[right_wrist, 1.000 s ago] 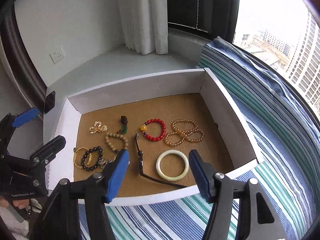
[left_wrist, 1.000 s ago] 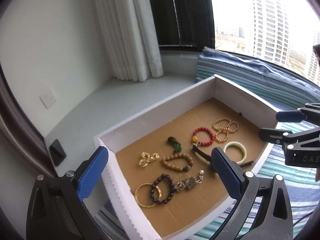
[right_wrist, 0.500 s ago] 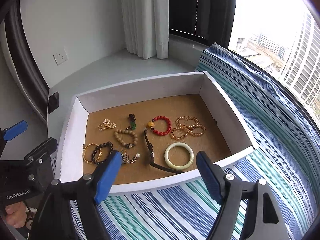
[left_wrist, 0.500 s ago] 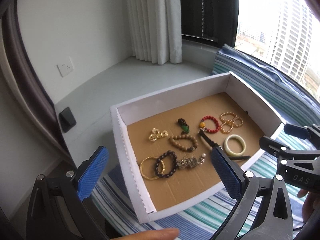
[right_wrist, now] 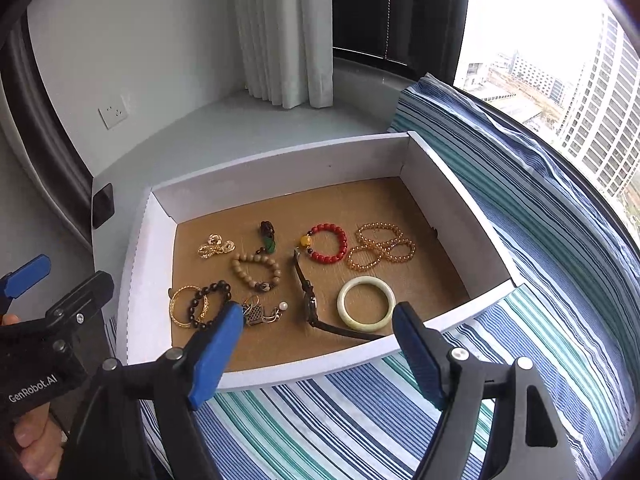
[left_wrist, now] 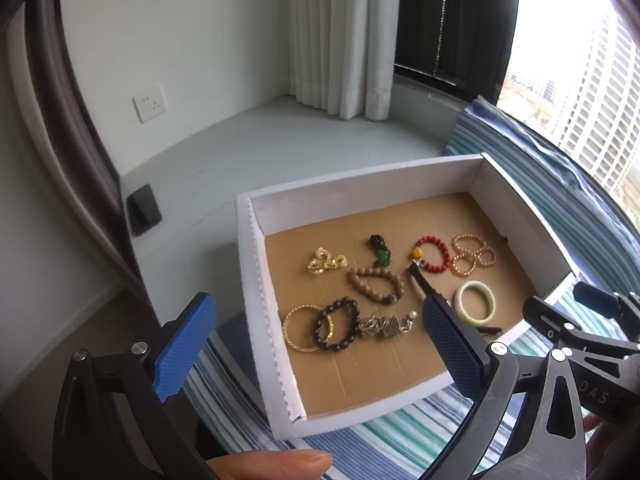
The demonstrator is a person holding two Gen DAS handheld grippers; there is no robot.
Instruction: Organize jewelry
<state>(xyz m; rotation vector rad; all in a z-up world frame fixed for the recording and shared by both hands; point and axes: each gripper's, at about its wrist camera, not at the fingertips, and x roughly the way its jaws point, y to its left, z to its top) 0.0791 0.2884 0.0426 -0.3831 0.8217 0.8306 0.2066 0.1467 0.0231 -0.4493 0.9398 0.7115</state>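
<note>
A white box (left_wrist: 360, 184) (right_wrist: 280, 176) with a brown cardboard floor holds several pieces of jewelry: a pale jade bangle (left_wrist: 475, 302) (right_wrist: 366, 303), a red bead bracelet (left_wrist: 432, 254) (right_wrist: 328, 243), amber bead strands (right_wrist: 380, 246), a tan bead bracelet (right_wrist: 256, 270), a dark bead bracelet over a gold bangle (right_wrist: 200, 306), a black-strapped watch (right_wrist: 310, 300), gold earrings (right_wrist: 216, 245). My left gripper (left_wrist: 316, 344) is open and empty, above the box's near left corner. My right gripper (right_wrist: 316, 344) is open and empty, above the box's near wall.
The box lies on a blue, green and white striped cloth (right_wrist: 540, 320) on a window seat. A grey ledge (right_wrist: 220, 132), a white curtain (right_wrist: 284, 32) and a wall socket (right_wrist: 113, 112) are behind. A black phone (left_wrist: 144, 210) lies on the ledge's left edge.
Both grippers have pulled back and risen, so the box looks smaller and farther. The left view has swung right onto the box. No jewelry has moved.
</note>
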